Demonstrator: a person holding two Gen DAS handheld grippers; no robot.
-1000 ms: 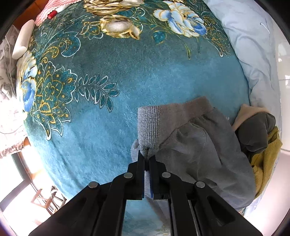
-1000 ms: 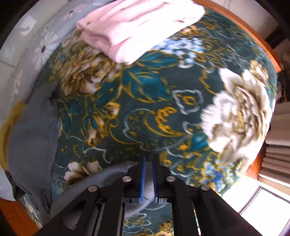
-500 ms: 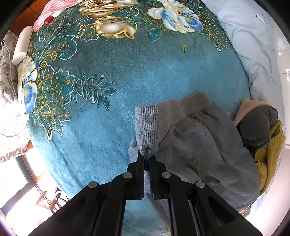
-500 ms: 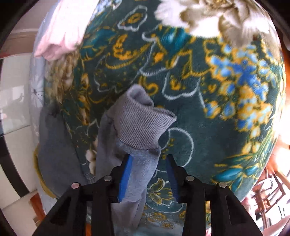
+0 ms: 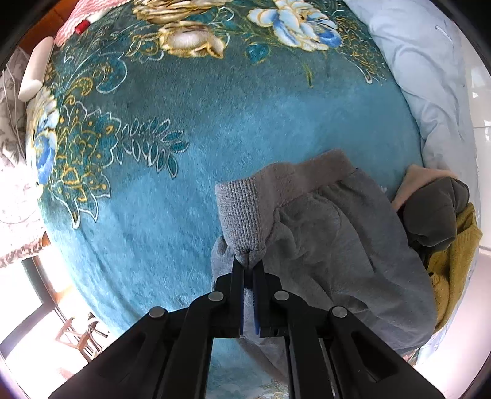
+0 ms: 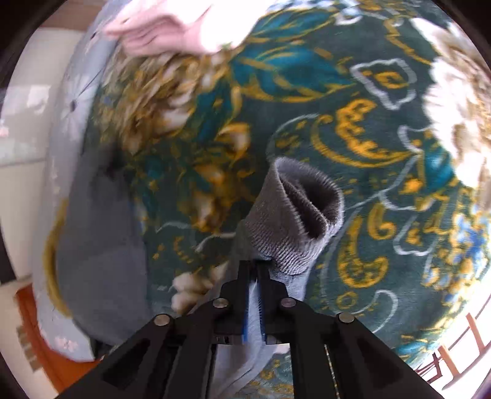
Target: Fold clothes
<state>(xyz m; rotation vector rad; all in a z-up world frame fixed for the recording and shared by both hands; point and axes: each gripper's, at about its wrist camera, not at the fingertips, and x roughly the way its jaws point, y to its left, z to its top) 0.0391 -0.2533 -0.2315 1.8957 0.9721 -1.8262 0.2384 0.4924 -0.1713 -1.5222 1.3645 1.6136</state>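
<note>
Grey sweatpants (image 5: 331, 245) lie crumpled on a teal floral blanket (image 5: 184, 184). My left gripper (image 5: 248, 270) is shut on the fabric just below one ribbed cuff (image 5: 242, 214), which stands up above the fingers. My right gripper (image 6: 253, 273) is shut on the other leg just below its ribbed cuff (image 6: 294, 221), whose open end faces up. The grey leg cloth (image 6: 254, 310) runs back between the right fingers. More grey cloth (image 6: 101, 251) lies at the left of the right wrist view.
A dark grey garment (image 5: 432, 211) and a mustard knit (image 5: 454, 264) are piled at the right beside a pale blue quilt (image 5: 429, 76). A folded pink garment (image 6: 184, 24) lies at the far end of the blanket (image 6: 353, 122). A white roll (image 5: 33, 70) lies at the bed's left edge.
My right gripper opened around the second cuff half a second ago and has now shut on the cloth below it. The left gripper keeps its hold and has barely moved.
</note>
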